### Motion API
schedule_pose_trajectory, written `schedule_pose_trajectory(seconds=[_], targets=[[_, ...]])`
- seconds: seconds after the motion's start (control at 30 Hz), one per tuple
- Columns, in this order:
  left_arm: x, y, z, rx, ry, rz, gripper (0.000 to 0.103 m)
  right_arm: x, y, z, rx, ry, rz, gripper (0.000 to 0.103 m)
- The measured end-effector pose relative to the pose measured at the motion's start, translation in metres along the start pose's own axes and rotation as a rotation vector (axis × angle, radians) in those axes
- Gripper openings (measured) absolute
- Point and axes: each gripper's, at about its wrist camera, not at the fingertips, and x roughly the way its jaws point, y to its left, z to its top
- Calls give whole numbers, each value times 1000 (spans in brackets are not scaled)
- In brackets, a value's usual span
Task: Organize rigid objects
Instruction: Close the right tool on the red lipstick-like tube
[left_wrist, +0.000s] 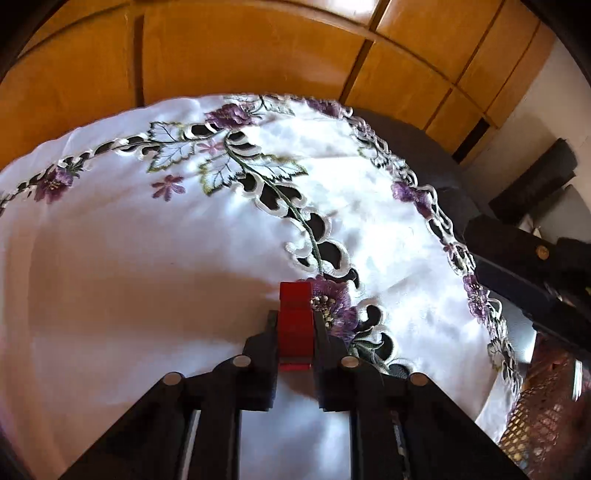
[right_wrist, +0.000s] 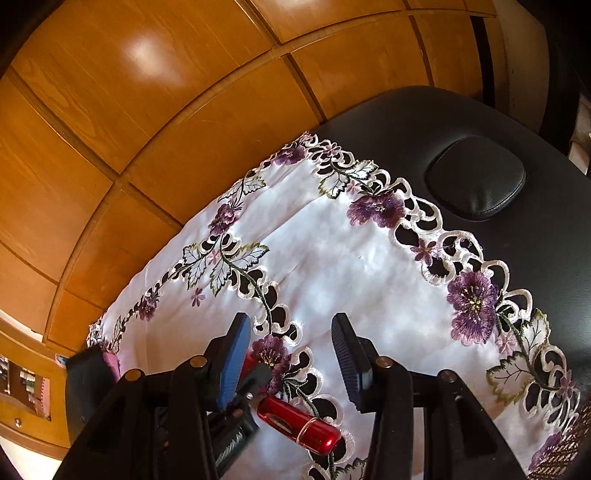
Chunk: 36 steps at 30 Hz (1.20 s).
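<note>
The left gripper (left_wrist: 295, 317) hides most of the red block (left_wrist: 294, 325) it clamps on the embroidered white cloth (left_wrist: 147, 258). The right gripper (right_wrist: 291, 354) hangs released above a red capped case (right_wrist: 299, 424). Orange wooden panels (right_wrist: 147, 110) stand behind, a black padded surface (right_wrist: 480, 147) beside.

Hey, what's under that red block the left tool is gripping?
The red block rests on the white embroidered cloth, beside a purple flower. The left tool covers its sides; beneath the cloth is hidden.
</note>
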Motion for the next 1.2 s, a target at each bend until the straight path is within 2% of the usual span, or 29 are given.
schedule_pose_trajectory(seconds=[0.03,0.33,0.5,0.63,0.77,0.83,1.07,1.2], targets=[[-3,5,-4,-11,-2,-21,15,1,-1,0,3,4,0,46],[-38,39,-44,-13,-26,8,15,18,9,-7,-48,102,-2,46],[-58,45,-74,22,-46,52,15,38,18,-18,-104,218,-8,46],[-73,51,-92,24,-52,60,15,55,30,-31,-184,323,-41,46],[-91,51,-101,35,-84,57,15,64,38,-42,-252,379,-74,46],[-102,51,-105,41,-106,50,15,63,44,-45,-300,365,-92,46],[-138,54,-112,48,-165,31,15,62,46,-50,-324,377,-108,48],[-159,62,-119,36,-203,22,15,58,53,-52,-375,406,-166,48]])
